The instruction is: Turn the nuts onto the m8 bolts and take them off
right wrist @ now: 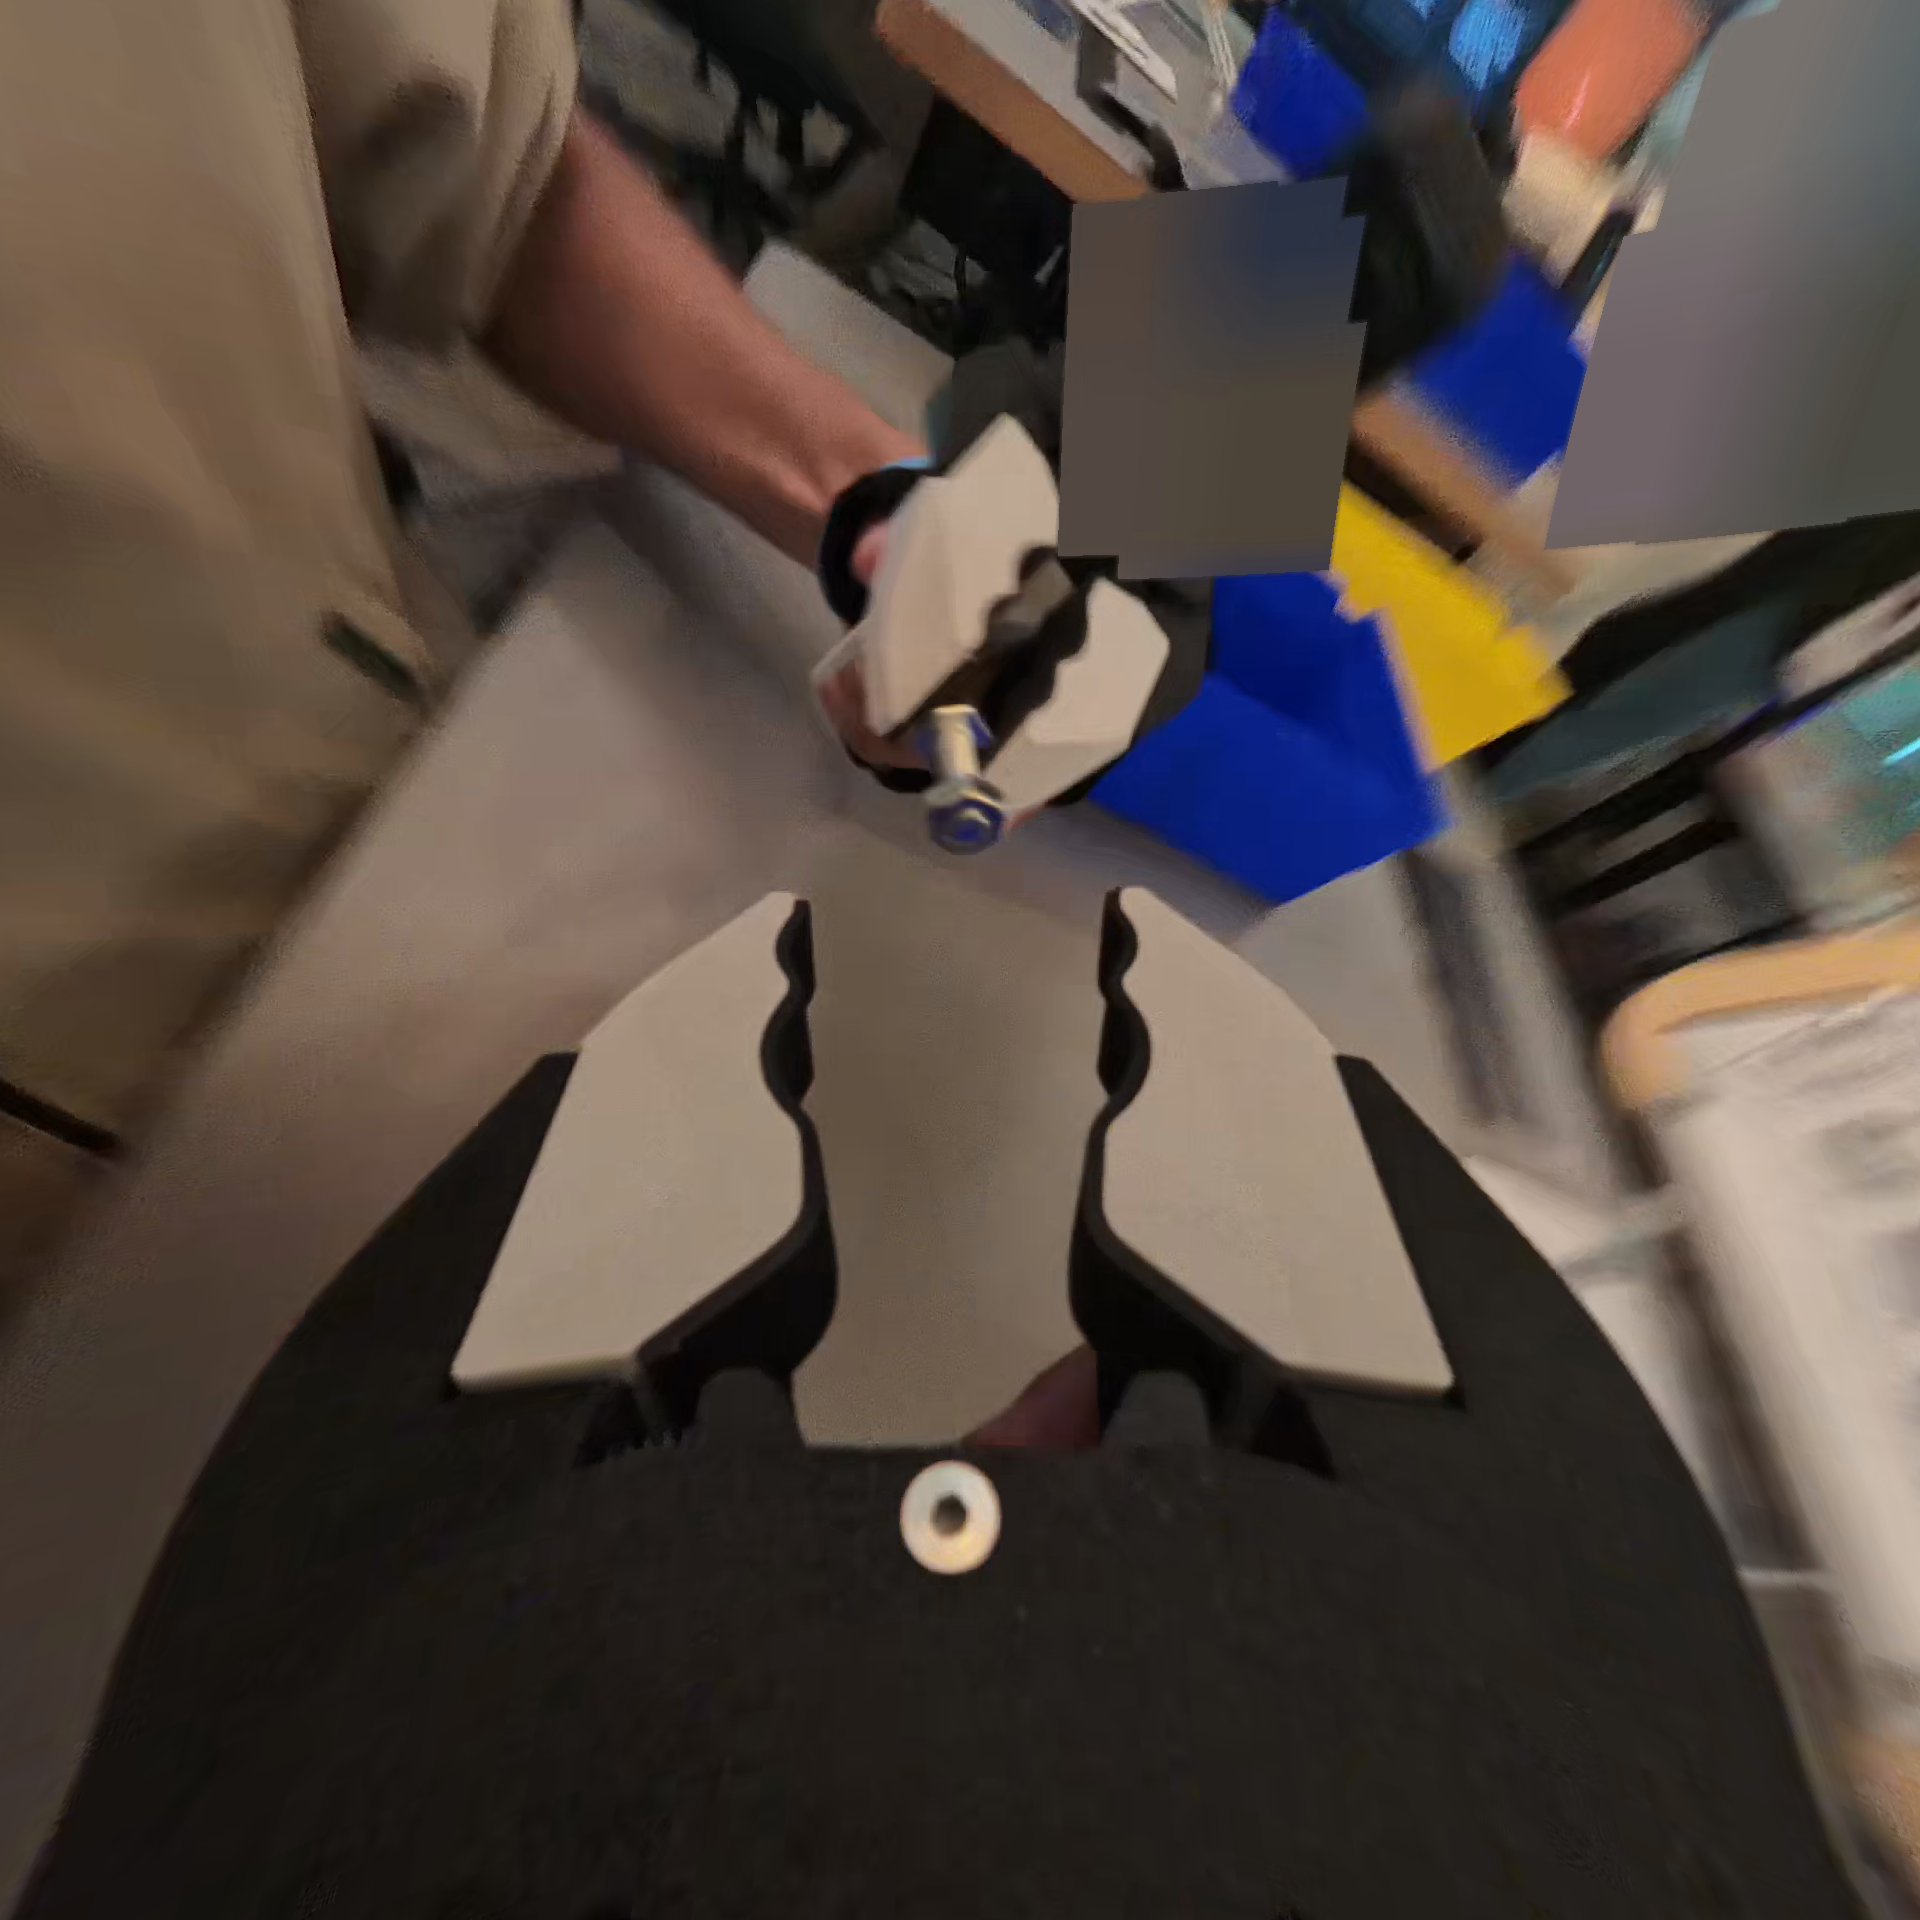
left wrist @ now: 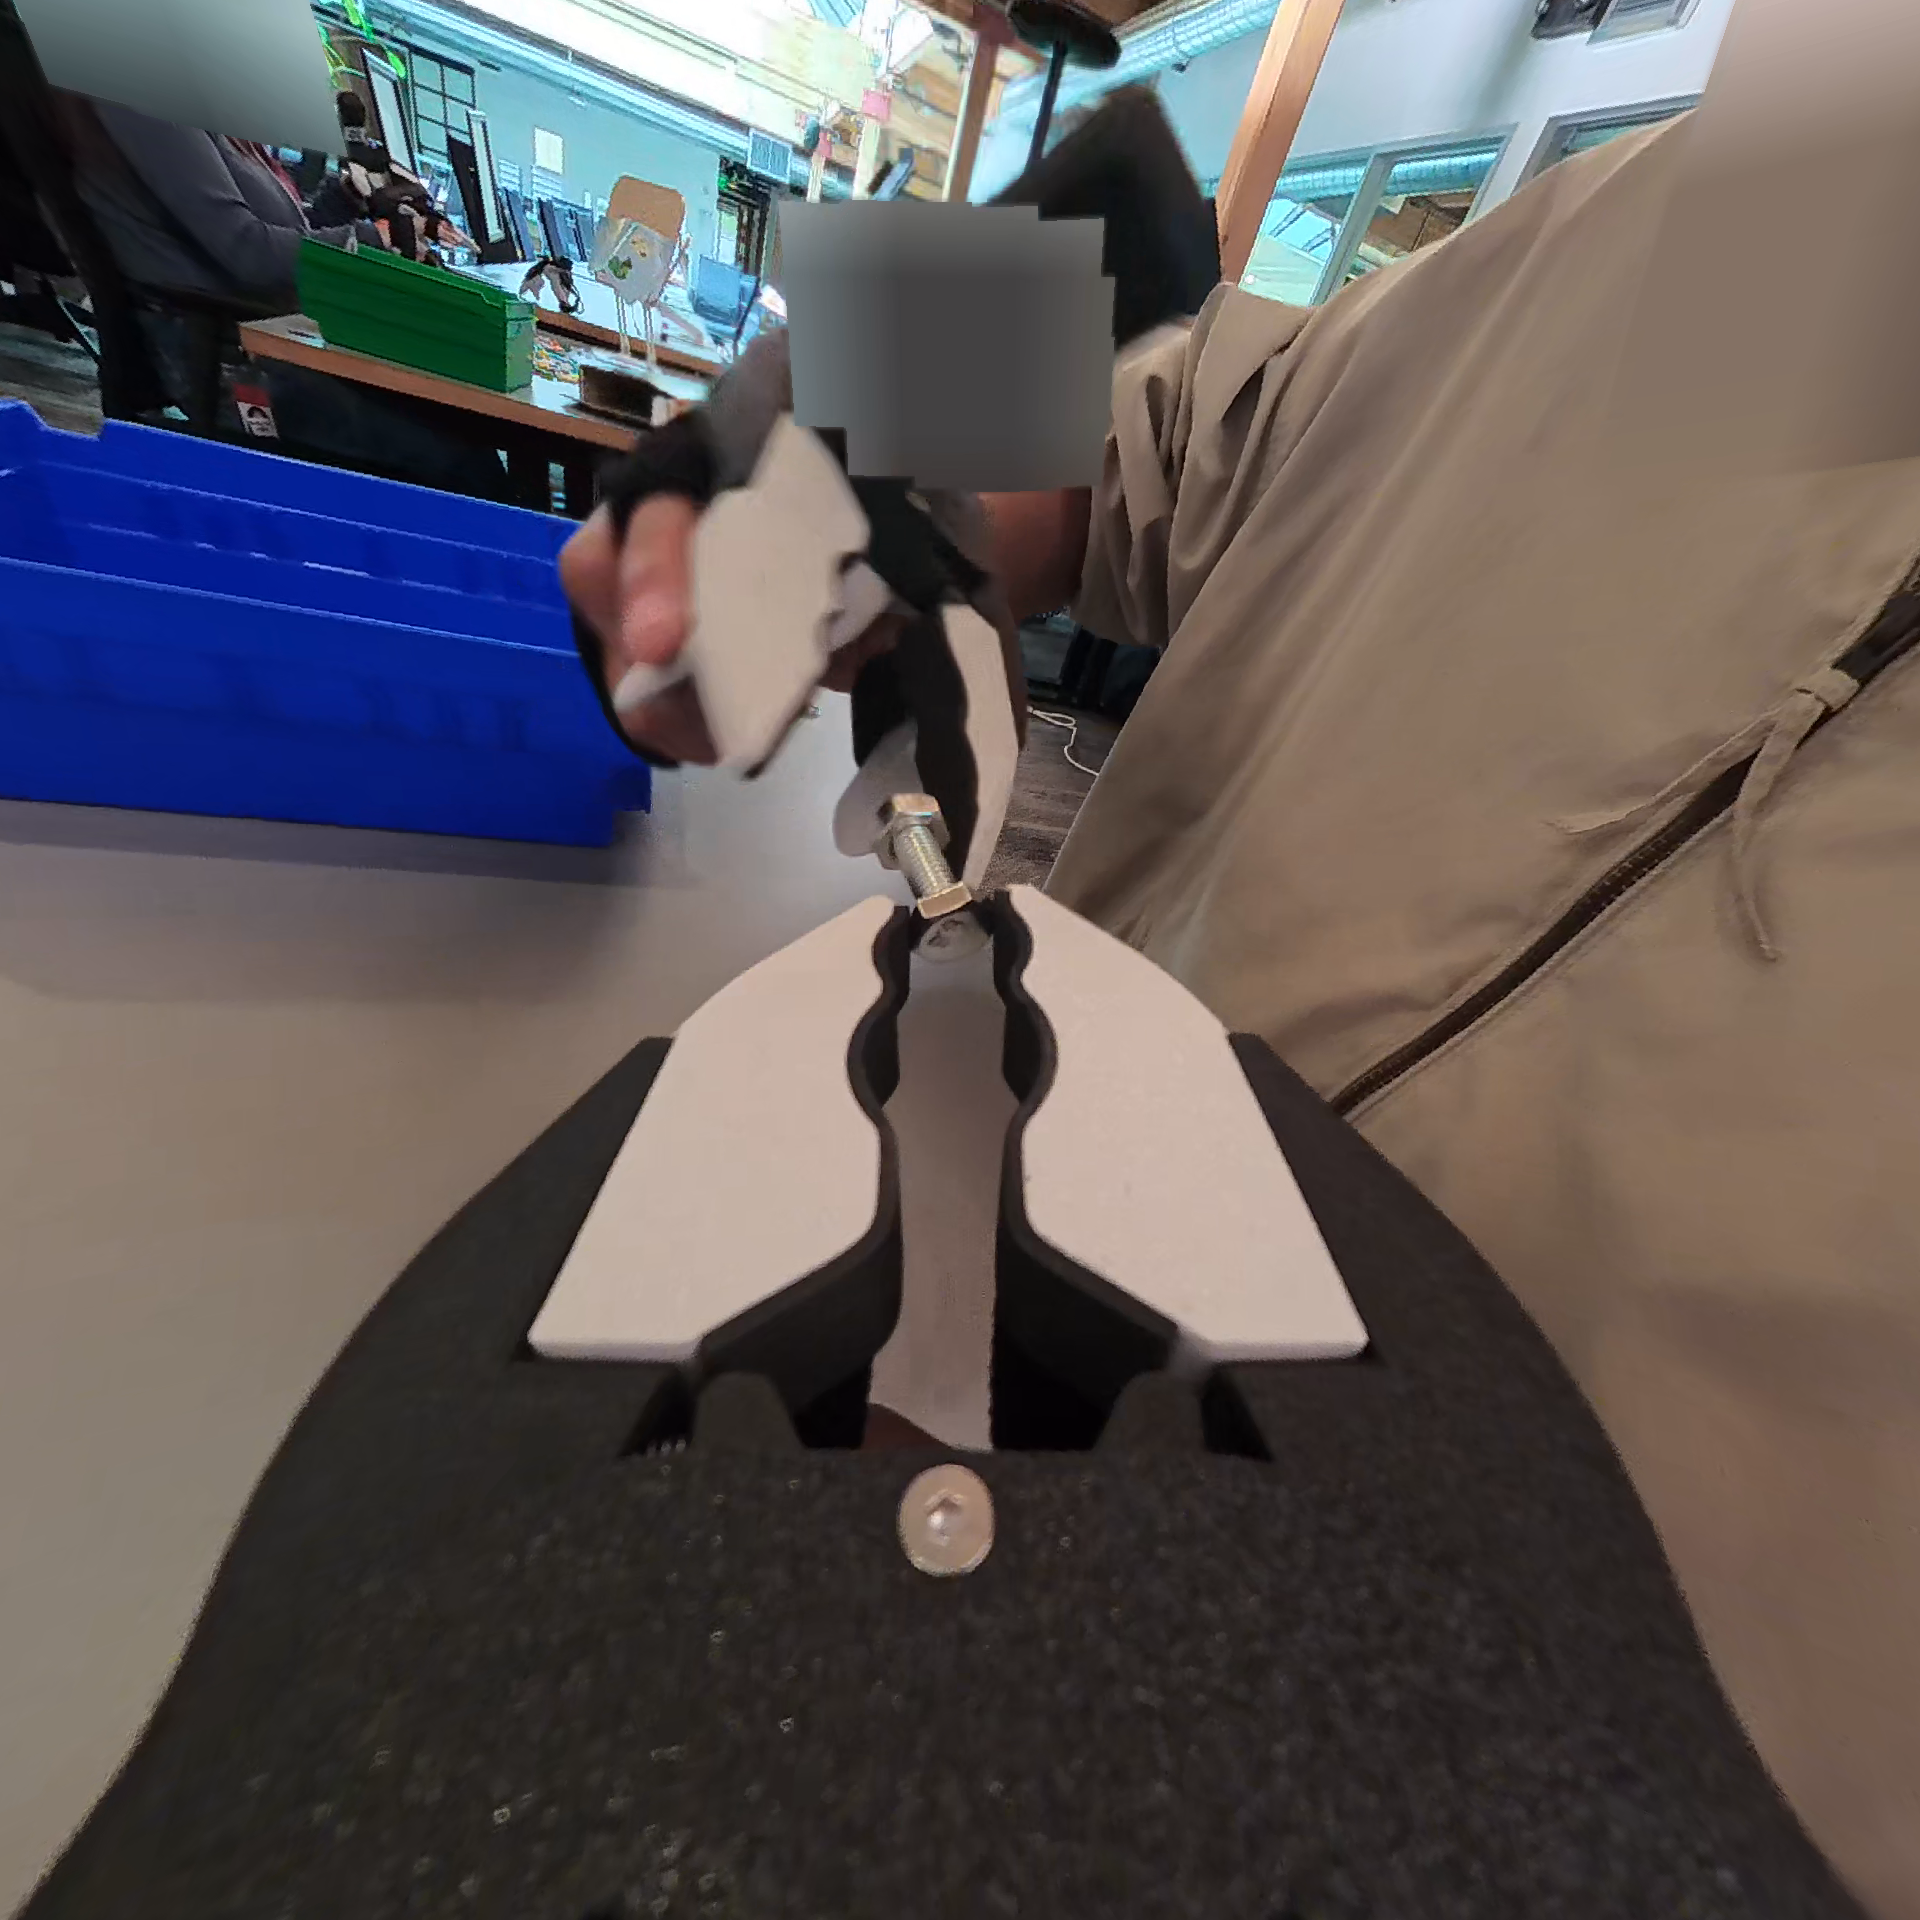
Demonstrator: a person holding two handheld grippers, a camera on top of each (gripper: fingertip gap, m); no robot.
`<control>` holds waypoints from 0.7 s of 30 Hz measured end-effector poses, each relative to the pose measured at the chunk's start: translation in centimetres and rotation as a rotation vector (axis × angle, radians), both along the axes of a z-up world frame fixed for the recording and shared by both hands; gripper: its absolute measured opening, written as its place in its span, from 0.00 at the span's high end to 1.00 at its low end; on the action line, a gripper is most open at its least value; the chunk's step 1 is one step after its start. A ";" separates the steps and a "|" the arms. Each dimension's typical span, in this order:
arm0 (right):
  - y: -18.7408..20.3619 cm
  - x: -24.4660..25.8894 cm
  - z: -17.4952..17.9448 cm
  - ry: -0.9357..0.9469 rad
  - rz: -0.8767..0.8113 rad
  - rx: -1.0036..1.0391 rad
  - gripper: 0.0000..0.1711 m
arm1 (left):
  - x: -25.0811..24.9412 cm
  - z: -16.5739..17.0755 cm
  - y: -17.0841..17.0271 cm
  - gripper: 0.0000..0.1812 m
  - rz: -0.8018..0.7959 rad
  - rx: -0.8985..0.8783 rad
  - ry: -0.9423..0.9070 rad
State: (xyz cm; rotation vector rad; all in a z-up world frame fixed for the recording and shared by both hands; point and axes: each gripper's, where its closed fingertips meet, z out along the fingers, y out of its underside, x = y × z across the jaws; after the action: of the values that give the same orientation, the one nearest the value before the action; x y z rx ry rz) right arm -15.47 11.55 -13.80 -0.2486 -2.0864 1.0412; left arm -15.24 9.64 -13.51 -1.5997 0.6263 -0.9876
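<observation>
— Two grippers: how do they stand?
— Left gripper [left wrist: 943, 914] is clamped on the head end of the bolt [left wrist: 925, 857]. Right gripper [right wrist: 956, 909] has its jaws apart and holds nothing.
— Where's the bolt?
— In the air above the table [left wrist: 260, 1091], its shank pointing away from the left gripper toward the right one.
— And the nut?
— Threaded near the bolt's free end [left wrist: 914, 810]. From the right wrist view it sits just ahead of the parted fingertips, not touching them. That view is blurred, so I can't tell more.
— Anything else by the bolt?
— Blue bin [left wrist: 312, 644] on the table, well off to one side; a person's tan jacket [left wrist: 1455, 727] on the other side.
</observation>
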 end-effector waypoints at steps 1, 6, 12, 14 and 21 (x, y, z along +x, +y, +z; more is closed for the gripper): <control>-0.3 0.2 0.0 0.106 0.022 0.130 0.70 | 0.0 0.0 -0.1 0.92 -0.006 -0.004 -0.002; -0.7 -0.3 0.2 0.308 0.086 0.387 0.71 | 0.3 -0.2 -0.2 0.92 -0.028 -0.015 0.000; -1.5 0.0 0.6 0.391 0.175 0.461 0.83 | 0.7 -0.1 -0.5 0.92 -0.056 -0.020 -0.014; -1.8 0.1 0.6 0.395 0.189 0.455 0.89 | 0.7 -0.2 -0.4 0.92 -0.061 -0.021 -0.008; -1.7 0.0 -0.4 -0.046 0.105 0.114 0.92 | 0.3 -0.7 -0.2 0.92 -0.025 -0.023 0.028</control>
State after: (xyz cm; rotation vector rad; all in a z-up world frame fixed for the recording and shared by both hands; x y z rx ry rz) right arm -15.49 9.83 -14.17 -0.1084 -2.2117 0.9815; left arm -14.91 9.45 -14.20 -1.6317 0.6576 -0.9960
